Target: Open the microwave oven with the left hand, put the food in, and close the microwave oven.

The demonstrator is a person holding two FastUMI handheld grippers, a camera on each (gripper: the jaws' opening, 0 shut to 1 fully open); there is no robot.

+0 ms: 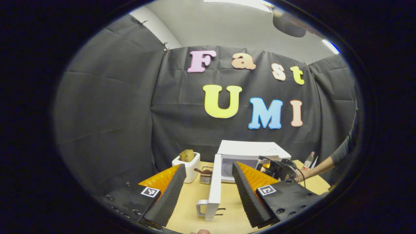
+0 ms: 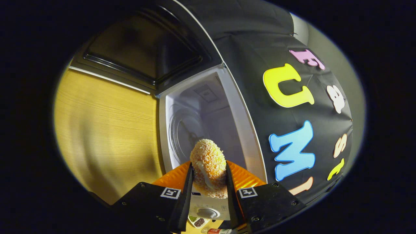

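The white microwave (image 1: 250, 151) stands at the back of the wooden table. Its door (image 1: 215, 185) is swung wide toward me, edge-on, with the handle (image 1: 201, 208) nearest. My left gripper (image 1: 208, 165) is open and holds nothing; the door edge lies between its fingers but apart from them. In the right gripper view, my right gripper (image 2: 208, 165) is shut on a round breaded piece of food (image 2: 208, 156), held just in front of the open white cavity (image 2: 198, 120). The right gripper (image 1: 276, 169) and the person's hand holding it also appear at the microwave's front in the left gripper view.
A white container (image 1: 187, 164) with brown items and a small metal basket (image 1: 206, 177) stand left of the microwave. A bottle (image 1: 308, 161) stands to its right. The person's sleeved arm (image 1: 341, 152) reaches in from the right. The dark inner door window (image 2: 139, 48) is above the table (image 2: 104, 130).
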